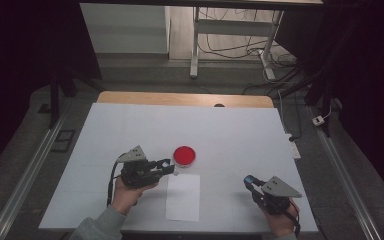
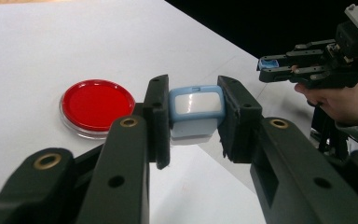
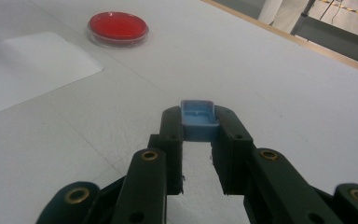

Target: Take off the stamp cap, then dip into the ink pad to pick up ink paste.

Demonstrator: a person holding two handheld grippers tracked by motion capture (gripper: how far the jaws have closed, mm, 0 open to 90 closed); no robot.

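Stamp body (image 2: pixel 196 113), pale blue with a whitish glossy face, clamped between the jaws of the left gripper (image 1: pixel 169 167), held just above the near edge of the white paper sheet (image 1: pixel 183 197) beside the round red ink pad (image 1: pixel 184 156). Blue cap (image 3: pixel 197 119), a small open-topped tray shape, pinched at the tips of the right gripper (image 1: pixel 250 182), well apart over the white table (image 1: pixel 240 135). Underside of the stamp body hidden; cap a mere blue speck from above.
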